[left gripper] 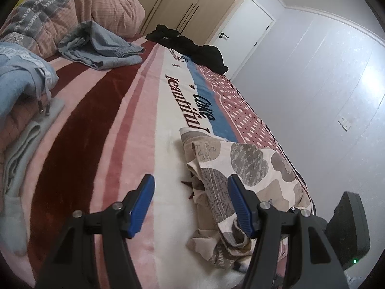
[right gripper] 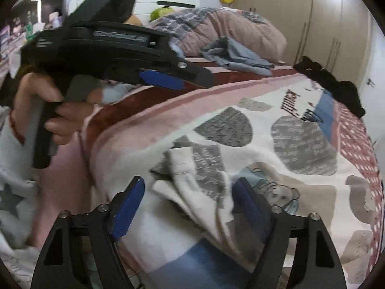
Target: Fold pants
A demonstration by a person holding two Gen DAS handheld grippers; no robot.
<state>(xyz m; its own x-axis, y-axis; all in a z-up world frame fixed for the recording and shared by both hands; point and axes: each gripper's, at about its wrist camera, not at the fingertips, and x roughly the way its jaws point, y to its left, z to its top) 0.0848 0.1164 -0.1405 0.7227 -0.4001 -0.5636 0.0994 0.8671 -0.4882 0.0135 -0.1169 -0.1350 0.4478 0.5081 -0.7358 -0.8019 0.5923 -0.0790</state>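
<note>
The pants (left gripper: 240,178) are cream with grey and tan printed patches. They lie crumpled near the bed's right edge. In the right wrist view the pants (right gripper: 276,149) spread across the blanket, with a bunched end (right gripper: 192,187) near me. My left gripper (left gripper: 190,180) is open, its right finger (left gripper: 240,204) over the crumpled cloth, holding nothing. My right gripper (right gripper: 190,183) is open just above the bunched end. The left gripper (right gripper: 163,79) also shows in the right wrist view, held in a hand at upper left.
A striped pink, red and white blanket (left gripper: 115,125) covers the bed. Grey-blue clothes (left gripper: 101,45) and black clothes (left gripper: 192,45) lie at the far end. Folded light garments (left gripper: 19,144) sit at the left. A quilt (left gripper: 72,12) is heaped at the head. Wall and door are right.
</note>
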